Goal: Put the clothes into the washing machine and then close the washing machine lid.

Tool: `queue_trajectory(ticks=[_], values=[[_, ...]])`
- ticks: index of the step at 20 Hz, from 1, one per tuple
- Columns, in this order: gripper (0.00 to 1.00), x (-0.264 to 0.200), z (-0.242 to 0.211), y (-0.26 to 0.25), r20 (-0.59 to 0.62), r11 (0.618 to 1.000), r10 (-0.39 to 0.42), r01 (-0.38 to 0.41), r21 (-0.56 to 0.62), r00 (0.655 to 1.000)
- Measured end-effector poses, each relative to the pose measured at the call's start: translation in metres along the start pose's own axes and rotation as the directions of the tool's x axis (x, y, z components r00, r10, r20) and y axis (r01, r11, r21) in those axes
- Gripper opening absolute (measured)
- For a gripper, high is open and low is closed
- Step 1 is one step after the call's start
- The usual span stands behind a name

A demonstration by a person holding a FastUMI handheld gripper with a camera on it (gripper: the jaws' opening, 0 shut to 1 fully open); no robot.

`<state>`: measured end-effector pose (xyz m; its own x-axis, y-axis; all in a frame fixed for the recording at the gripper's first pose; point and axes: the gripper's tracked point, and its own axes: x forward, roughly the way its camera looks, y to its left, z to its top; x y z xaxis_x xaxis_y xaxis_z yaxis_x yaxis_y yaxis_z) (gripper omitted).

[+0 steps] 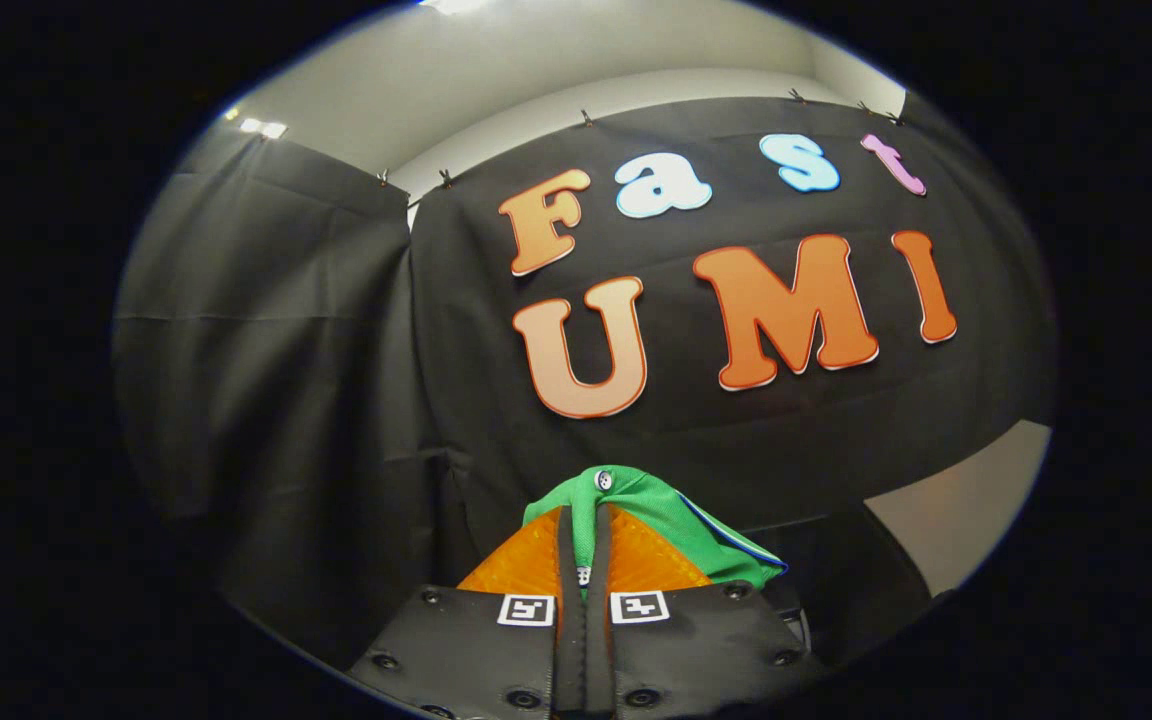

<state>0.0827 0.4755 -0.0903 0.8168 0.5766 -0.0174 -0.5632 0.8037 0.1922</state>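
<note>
A green garment (671, 520) with a white button is clamped between the 2 nearly closed orange fingers (521, 565) of the hand-held gripper (584, 545), raised before the black cloth wall (336, 380).

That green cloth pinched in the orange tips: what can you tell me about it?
The green garment looks like a soft knit fabric, bunched into a hump. A small white button sits near its top, and a thin blue and white edge runs down one side. It is held aloft before the black booth wall, pressed between the two orange ribbed fingers of the gripper, which are shut on it.
</note>
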Motion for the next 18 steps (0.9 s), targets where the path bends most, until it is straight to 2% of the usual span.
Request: queue_trajectory(ticks=[4,8,13,18], values=[[0.07,0.031,-0.064,-0.006,-0.071,0.999,-0.036,0.035,-0.004,0.997],[0.07,0.050,-0.158,-0.026,-0.216,0.996,-0.085,0.089,0.008,0.973],[0.07,0.067,-0.252,-0.055,-0.387,0.985,-0.146,0.170,0.029,0.911],[0.07,0.064,-0.324,-0.085,-0.529,0.969,-0.200,0.246,0.017,0.825]])
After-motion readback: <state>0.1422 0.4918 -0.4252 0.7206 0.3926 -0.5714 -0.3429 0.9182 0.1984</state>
